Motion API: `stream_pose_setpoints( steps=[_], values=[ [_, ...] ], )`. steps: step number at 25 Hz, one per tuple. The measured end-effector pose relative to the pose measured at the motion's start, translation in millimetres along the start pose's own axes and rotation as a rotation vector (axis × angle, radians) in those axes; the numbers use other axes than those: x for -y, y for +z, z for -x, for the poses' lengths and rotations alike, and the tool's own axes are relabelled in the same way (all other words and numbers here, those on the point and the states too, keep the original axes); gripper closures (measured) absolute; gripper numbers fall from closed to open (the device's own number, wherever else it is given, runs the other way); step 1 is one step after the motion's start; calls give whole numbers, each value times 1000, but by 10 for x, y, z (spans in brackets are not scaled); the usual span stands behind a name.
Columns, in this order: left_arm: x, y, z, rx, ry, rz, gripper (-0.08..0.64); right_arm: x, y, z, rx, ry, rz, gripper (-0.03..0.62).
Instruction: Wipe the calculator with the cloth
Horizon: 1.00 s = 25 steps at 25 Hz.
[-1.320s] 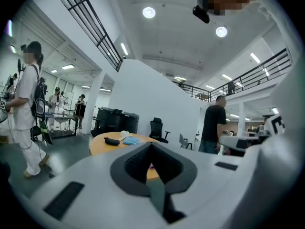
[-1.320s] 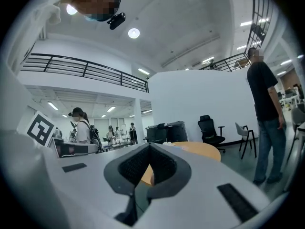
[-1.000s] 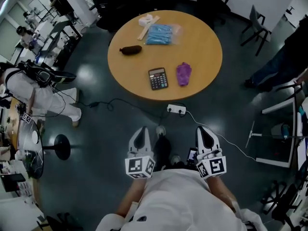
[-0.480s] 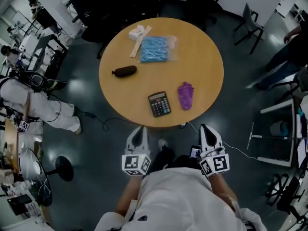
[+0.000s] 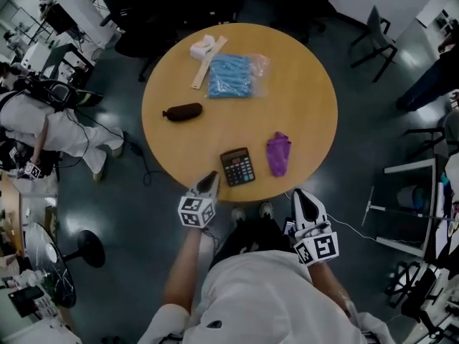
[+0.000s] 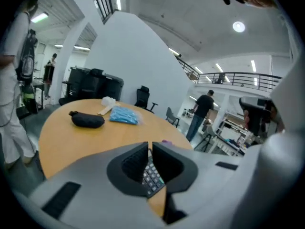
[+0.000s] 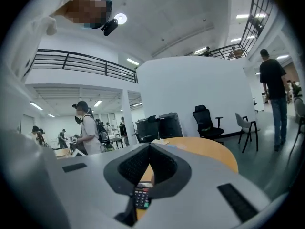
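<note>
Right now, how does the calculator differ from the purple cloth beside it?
The calculator is black, flat and rectangular; the cloth is purple and crumpled. The calculator lies nearest the left gripper, the cloth nearer the right gripper. Both rest on the round table, untouched.

closed, empty tongs (image 7: 149, 146) above the calculator (image 7: 141, 198) on the table (image 7: 207, 151)

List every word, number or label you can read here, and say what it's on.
No text can be read anywhere.
calculator: key and display markings too small to read.
blue packet: no print legible.
marker cubes: black-and-white square patterns only, no letters.
</note>
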<state>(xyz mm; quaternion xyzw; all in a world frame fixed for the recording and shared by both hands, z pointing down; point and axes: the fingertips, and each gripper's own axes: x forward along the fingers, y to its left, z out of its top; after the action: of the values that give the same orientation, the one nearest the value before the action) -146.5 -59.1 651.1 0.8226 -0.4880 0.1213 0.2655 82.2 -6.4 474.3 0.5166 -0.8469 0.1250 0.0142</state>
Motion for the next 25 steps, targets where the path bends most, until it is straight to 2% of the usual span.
stream_pose_setpoints(
  steps=[3,5,7,11,13,15,18,20,22,25],
  values=[
    [-233,-171,-413,-160,-82,-41,540,114,-75,-155,-26,17,-12,577],
    [-403,-191,-667,-235,-105,-87,478,190,-134,-241,-44,22,-20,577],
    [-538,-228,-904,-326,-145,-158,456,246,-186,-313,-62,27,-27,577],
    [-580,-437,-1216,-554,-314,-291,431,337,-272,-356,-105,36,-41,577],
    [-610,-576,-1321,-659,-362,-311,420,407,-341,-339,-132,31,-44,577],
    [-621,-719,-1380,-741,-396,-279,410,506,-412,-317,-158,21,-51,577],
    [-487,-781,-1408,-783,-495,-191,406,677,-484,-316,-178,0,-66,577],
    [-385,-854,-1416,-815,-547,-196,407,771,-509,-337,-183,-13,-72,577],
    [-336,-939,-1437,-831,-561,-236,407,825,-521,-372,-185,-18,-72,577],
    [-296,-931,-1464,-793,-557,-206,415,847,-515,-417,-180,-11,-71,577]
  ],
)
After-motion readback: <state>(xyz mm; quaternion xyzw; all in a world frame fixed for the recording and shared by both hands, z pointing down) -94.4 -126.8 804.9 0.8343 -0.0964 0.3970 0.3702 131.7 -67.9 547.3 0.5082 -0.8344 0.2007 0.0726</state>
